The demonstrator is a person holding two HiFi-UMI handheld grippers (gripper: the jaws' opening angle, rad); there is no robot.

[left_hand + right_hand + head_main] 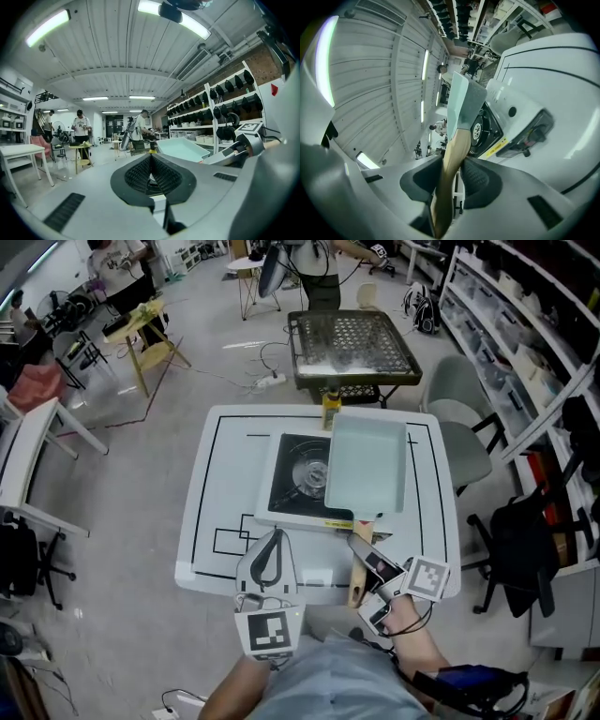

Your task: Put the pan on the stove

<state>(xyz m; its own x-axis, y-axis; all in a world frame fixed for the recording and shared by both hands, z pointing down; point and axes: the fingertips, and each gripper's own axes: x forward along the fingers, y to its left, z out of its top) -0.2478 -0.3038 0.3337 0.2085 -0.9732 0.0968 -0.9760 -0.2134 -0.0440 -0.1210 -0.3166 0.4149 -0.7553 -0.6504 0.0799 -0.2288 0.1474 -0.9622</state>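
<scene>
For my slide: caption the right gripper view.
Right gripper shut on the pan's wooden handle, pan reaching over the stove.

Nothing legible — yellow label [496, 147] on stove [281, 486] blurred.

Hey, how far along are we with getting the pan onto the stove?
Done: the right tool grips the wooden handle of the pan.
In hand: the pan is over the right side of the stove.
Left: centre it on the burner, set it down, release.
</scene>
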